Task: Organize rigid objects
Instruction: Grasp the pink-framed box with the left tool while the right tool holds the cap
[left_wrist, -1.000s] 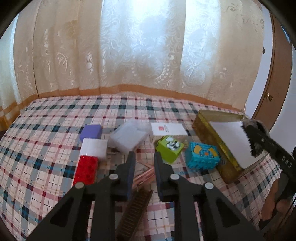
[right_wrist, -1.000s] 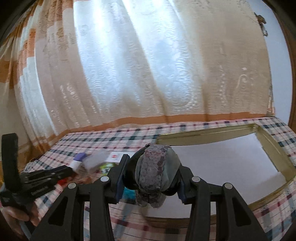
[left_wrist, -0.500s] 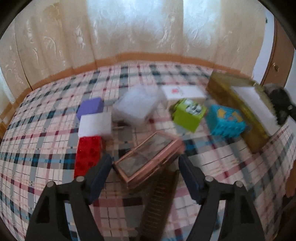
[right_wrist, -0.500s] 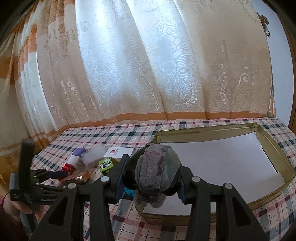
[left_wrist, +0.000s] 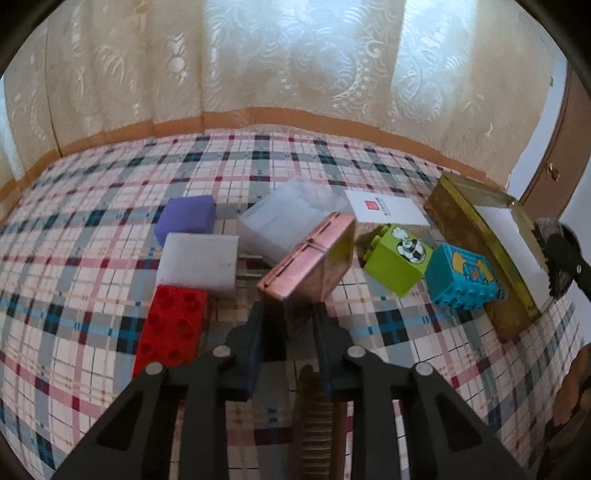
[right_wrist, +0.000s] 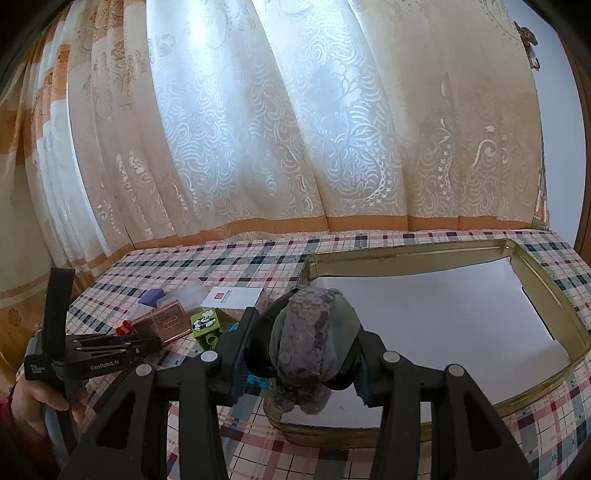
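Note:
My left gripper (left_wrist: 290, 321) has a flat copper-pink box (left_wrist: 310, 262) between its fingers. The jaws are closing, the pads press the box's near corner, and the box stands tilted up on edge above the checked cloth. My right gripper (right_wrist: 306, 332) is shut on a round, mottled grey-purple lump (right_wrist: 314, 343). It hovers over the near left corner of the gold tin (right_wrist: 406, 251), whose floor is lined with white paper. From the right wrist view, the copper-pink box (right_wrist: 162, 323) shows at the tip of the left gripper (right_wrist: 147, 341).
Around the box lie a red brick (left_wrist: 171, 325), a white block (left_wrist: 199, 260), a purple block (left_wrist: 186, 216), a clear plastic case (left_wrist: 284, 221), a white card box (left_wrist: 384, 210), a green cube (left_wrist: 397, 258) and a blue cube (left_wrist: 461, 277). A brown comb (left_wrist: 317, 424) lies below the left gripper. Curtains hang behind.
The left gripper opened wide, dropped over the copper-pink box and closed on it; the box went from lying flat to tilted on edge. The right gripper and its lump stayed still.

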